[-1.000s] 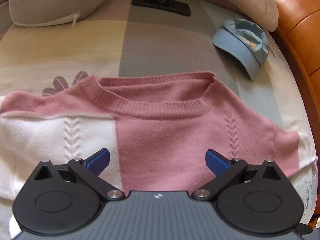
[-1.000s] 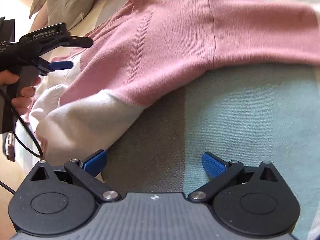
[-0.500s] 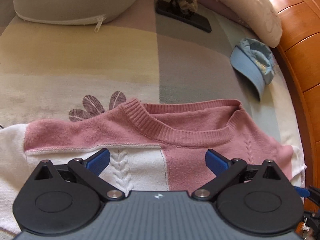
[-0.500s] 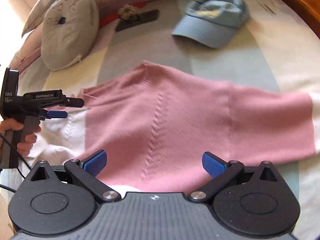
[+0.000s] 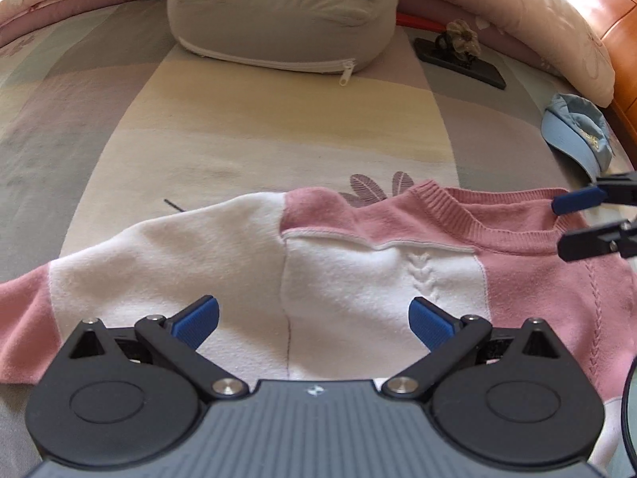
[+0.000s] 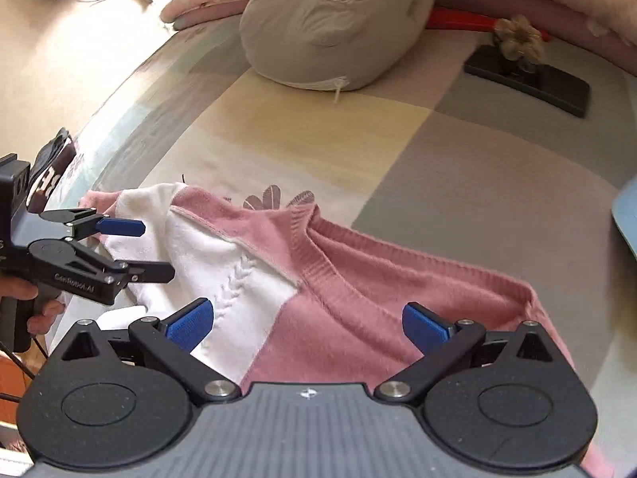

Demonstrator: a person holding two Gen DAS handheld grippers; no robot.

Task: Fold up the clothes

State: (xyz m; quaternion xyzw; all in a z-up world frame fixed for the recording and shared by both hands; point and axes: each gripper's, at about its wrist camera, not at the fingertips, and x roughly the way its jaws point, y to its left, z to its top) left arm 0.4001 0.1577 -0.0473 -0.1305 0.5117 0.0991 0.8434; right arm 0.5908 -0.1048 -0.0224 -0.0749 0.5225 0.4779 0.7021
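On the bed (image 5: 278, 127), over its patchwork cover of cream, grey and mauve squares, we see the pink and white sweater (image 5: 358, 279) spread flat with its ribbed neckline facing the pillows. Our left gripper (image 5: 312, 318) hovers low over the white chest panel beside the shoulder seam, its blue pads spread wide and holding nothing. From the right wrist view we find that same left gripper (image 6: 147, 249) at the left edge, held in a hand (image 6: 28, 306), its two fingers apart just above the white sleeve. Our right gripper (image 6: 308, 324) is likewise spread wide, sitting over the pink half of the sweater (image 6: 358, 298) near the collar; in the left wrist view its fingers (image 5: 579, 199) reach in from the right margin beside the neckline, and we cannot tell whether they touch the knit. One sleeve lies out to the left, white then pink at the cuff. Beyond the sweater a grey cushion (image 5: 278, 12) with a zip rests at the head of the bed, a dark phone (image 5: 462, 63) with a flower-shaped ornament lies to its right, and a light blue cap (image 5: 577, 135) sits near the wooden bed frame (image 5: 613, 20).
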